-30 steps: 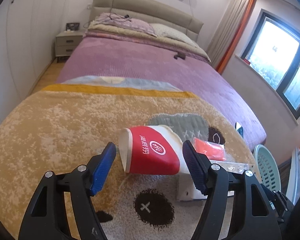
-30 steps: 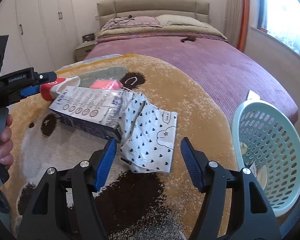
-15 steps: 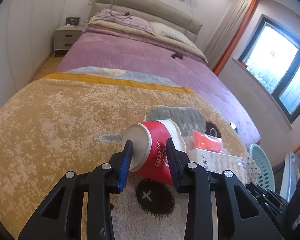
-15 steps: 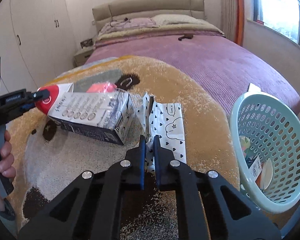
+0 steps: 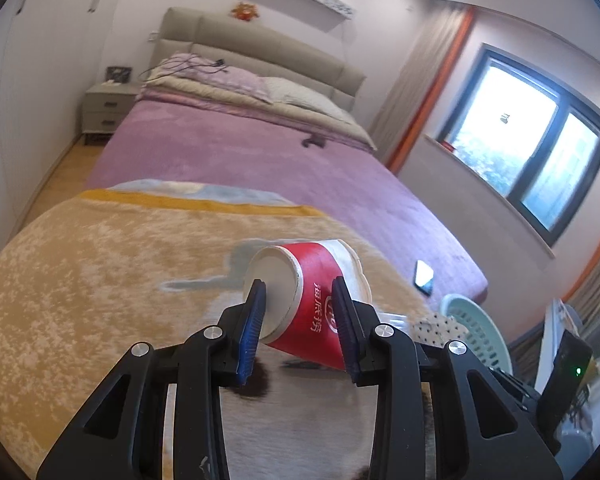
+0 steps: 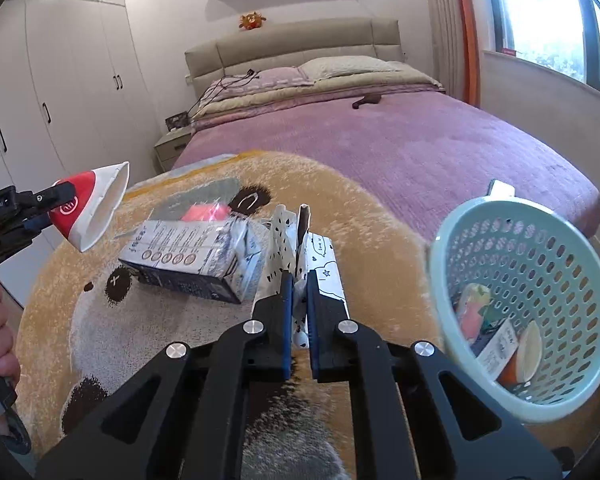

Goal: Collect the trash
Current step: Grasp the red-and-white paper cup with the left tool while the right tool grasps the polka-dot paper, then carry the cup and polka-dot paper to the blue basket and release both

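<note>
My left gripper (image 5: 298,330) is shut on a red and white paper cup (image 5: 312,300) and holds it on its side, lifted above the tan blanket (image 5: 100,280). The cup also shows in the right wrist view (image 6: 88,210), off the blanket at the left. My right gripper (image 6: 298,320) is shut on a white wrapper with black hearts (image 6: 284,248), pinched upright. A white and dark blue carton (image 6: 188,256) and a pink packet (image 6: 210,213) lie on the blanket beside it. A pale green basket (image 6: 532,304) with some trash in it stands to the right.
The purple bed (image 6: 380,144) stretches behind with pillows and a headboard. A phone (image 5: 424,276) lies near the bed's right edge. White wardrobes (image 6: 40,100) line the left wall. A window (image 5: 540,148) is at the right. The basket also shows in the left wrist view (image 5: 476,328).
My left gripper has closed on the cup and lifted it off the blanket. My right gripper has closed on the heart wrapper and pulled it upright.
</note>
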Tool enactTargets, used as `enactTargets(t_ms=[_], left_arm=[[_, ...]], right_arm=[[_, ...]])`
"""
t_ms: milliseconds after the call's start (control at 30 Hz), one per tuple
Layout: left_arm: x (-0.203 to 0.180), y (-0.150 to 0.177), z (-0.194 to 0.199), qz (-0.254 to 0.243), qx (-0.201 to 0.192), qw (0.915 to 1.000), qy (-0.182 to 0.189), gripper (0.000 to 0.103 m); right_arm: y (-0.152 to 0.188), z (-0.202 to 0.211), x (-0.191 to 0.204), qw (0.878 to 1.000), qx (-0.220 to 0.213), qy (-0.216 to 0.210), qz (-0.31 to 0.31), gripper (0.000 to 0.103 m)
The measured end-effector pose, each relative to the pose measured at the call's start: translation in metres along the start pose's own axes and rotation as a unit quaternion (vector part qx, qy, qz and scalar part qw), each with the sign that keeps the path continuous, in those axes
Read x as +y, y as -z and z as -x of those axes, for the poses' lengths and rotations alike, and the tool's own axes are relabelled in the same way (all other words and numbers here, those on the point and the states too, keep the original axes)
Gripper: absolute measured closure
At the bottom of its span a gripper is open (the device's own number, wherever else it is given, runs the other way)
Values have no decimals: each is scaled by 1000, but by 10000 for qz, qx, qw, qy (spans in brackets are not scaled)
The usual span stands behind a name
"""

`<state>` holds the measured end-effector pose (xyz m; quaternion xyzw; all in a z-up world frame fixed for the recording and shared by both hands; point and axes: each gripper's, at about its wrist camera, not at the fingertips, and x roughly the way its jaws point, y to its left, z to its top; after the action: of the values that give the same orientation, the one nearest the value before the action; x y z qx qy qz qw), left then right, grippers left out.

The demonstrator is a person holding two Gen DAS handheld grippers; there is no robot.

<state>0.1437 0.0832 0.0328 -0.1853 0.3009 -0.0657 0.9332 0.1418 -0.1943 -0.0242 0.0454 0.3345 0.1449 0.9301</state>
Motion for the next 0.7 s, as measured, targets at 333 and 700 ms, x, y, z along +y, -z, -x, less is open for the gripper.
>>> enactTargets(t_ms=[333,700], left_arm=[[-66,8,-13,-451,90,9974,559,70],[-164,30,-55,-1222,374,9867,1005,70]], right_arm=[[-15,50,-37,9981,-459,271,-318,98],[-19,80,-96,9906,-723,934,-693,98]])
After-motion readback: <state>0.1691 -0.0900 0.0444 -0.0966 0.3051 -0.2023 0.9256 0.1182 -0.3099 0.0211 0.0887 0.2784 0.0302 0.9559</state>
